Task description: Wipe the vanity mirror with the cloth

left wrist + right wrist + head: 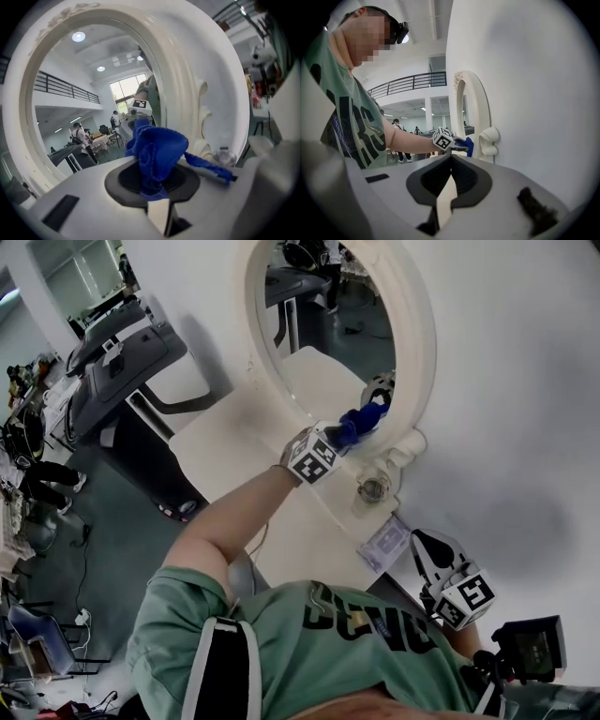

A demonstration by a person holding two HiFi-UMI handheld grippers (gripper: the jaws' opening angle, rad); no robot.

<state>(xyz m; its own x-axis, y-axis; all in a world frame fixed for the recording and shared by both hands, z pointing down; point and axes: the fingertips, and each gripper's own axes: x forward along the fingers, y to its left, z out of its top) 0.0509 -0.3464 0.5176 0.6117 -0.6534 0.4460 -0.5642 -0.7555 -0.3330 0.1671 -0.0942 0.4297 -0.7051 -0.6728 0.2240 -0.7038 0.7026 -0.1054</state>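
With the left gripper (pixel 349 430) clenched on the blue cloth (pixel 157 147) at the lower edge of the vanity mirror (pixel 323 329), we press it flat and sweep overlapping arcs, holding the empty, closed right gripper (pixel 427 547) clear

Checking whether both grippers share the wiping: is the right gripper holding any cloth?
No, the right gripper has its jaws shut together, nothing between them; the blue cloth is clamped in the left gripper.

plain white wall (pixel 525 381); dark teal floor (pixel 117 521); grey treadmill (pixel 112 362) at left; railed balcony (pixel 412 81) overhead
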